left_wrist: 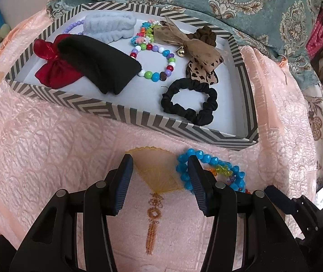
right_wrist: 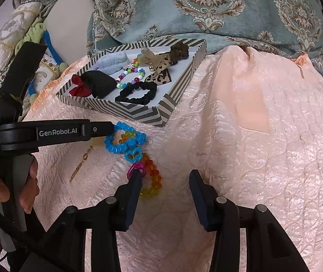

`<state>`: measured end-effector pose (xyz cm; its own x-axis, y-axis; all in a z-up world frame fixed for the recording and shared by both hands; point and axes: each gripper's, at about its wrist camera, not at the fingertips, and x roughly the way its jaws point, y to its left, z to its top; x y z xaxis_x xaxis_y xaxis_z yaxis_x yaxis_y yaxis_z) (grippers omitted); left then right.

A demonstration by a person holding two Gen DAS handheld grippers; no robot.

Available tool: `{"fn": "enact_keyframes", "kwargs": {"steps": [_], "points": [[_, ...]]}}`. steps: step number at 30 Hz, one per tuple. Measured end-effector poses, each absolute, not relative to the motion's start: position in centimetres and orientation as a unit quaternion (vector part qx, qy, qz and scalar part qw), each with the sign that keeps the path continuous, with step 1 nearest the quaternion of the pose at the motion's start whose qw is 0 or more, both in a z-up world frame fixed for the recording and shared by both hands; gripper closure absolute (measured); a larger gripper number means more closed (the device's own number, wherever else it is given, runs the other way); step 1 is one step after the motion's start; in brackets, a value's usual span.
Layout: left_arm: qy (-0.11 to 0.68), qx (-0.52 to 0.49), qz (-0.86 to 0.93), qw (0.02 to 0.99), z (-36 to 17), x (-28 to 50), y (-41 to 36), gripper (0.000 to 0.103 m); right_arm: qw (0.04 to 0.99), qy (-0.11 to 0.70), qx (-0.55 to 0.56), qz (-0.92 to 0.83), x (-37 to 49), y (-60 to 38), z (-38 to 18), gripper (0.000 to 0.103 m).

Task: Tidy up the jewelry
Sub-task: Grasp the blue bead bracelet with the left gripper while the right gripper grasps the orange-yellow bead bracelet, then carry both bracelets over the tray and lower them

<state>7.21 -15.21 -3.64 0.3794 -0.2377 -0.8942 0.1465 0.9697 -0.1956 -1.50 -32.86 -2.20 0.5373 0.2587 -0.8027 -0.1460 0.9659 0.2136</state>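
Note:
A blue bead bracelet [left_wrist: 209, 158] with orange and yellow beads lies on the pink bedspread in front of a striped tray [left_wrist: 138, 119]. My left gripper [left_wrist: 160, 163] is open; its right finger rests at the bracelet's left edge. In the right wrist view the bracelet [right_wrist: 125, 140] trails orange beads and a pink heart toward my open right gripper [right_wrist: 166, 176], whose left finger touches that end. The left gripper's tip [right_wrist: 102, 129] reaches the blue loop. The tray [right_wrist: 125, 111] holds scrunchies, bows and bead bracelets.
In the tray lie a black scrunchie [left_wrist: 189, 100], a black headband with a red bow [left_wrist: 98, 65], a multicoloured bead bracelet [left_wrist: 159, 63] and a leopard bow [left_wrist: 197, 52]. A patterned teal cloth [left_wrist: 206, 0] lies behind the tray.

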Motion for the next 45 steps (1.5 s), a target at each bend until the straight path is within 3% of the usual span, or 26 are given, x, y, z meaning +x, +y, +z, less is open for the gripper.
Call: {"fn": "enact_keyframes", "kwargs": {"steps": [7, 12, 13, 31, 45], "points": [[0.536, -0.029, -0.113, 0.836, -4.0, 7.3, -16.3, 0.054, 0.879, 0.459, 0.066, 0.114, -1.6, -33.0, -2.5, 0.072], [0.533, -0.034, -0.131, 0.835, -4.0, 7.3, -16.3, 0.092, 0.880, 0.454, 0.068, 0.121, -1.9, -32.9, -2.5, 0.095], [0.535, -0.036, -0.135, 0.833, -4.0, 7.3, -16.2, 0.093, 0.880, 0.453, 0.069, 0.121, -2.0, -32.9, -2.4, 0.095], [0.484, -0.066, -0.139, 0.861, 3.0, 5.9, -9.1, 0.093, 0.903, 0.388, 0.106, 0.154, -3.4, -33.7, 4.8, 0.096], [0.460, -0.074, -0.132, 0.875, 7.0, 8.8, -7.7, 0.093, 0.915, 0.353, 0.101, 0.168, 0.6, -32.4, 8.9, 0.096]]}}
